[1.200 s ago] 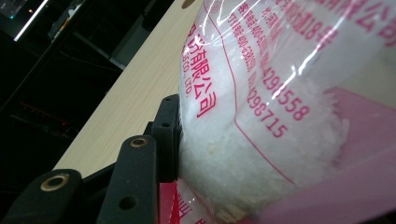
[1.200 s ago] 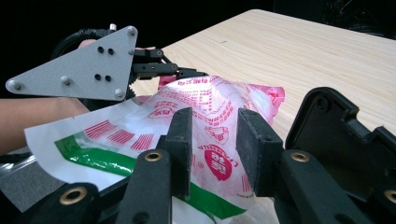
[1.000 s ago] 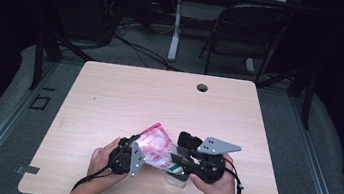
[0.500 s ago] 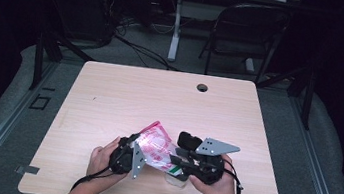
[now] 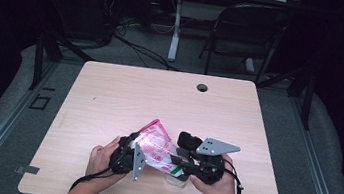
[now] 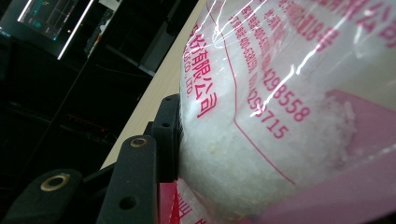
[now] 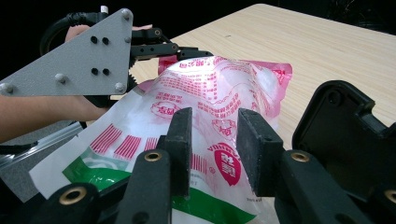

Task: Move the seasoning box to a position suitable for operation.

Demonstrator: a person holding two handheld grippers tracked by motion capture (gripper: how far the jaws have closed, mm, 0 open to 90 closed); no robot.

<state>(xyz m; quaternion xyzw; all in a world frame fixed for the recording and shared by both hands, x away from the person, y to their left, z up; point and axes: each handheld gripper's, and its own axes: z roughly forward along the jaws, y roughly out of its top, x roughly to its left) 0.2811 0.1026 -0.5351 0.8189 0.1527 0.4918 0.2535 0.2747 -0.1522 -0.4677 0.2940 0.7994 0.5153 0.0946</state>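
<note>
Both grippers pinch one pink-printed plastic bag of white granules above the wooden table: left gripper one end, right gripper the other.

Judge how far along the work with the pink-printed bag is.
Done: the bag is up at a tilt over the table, clamped by the left tool. In hand: the right tool has its jaws astride the bag's lower end; whether they pinch is unclear. Left: any opening or emptying, since the bag looks full.
</note>
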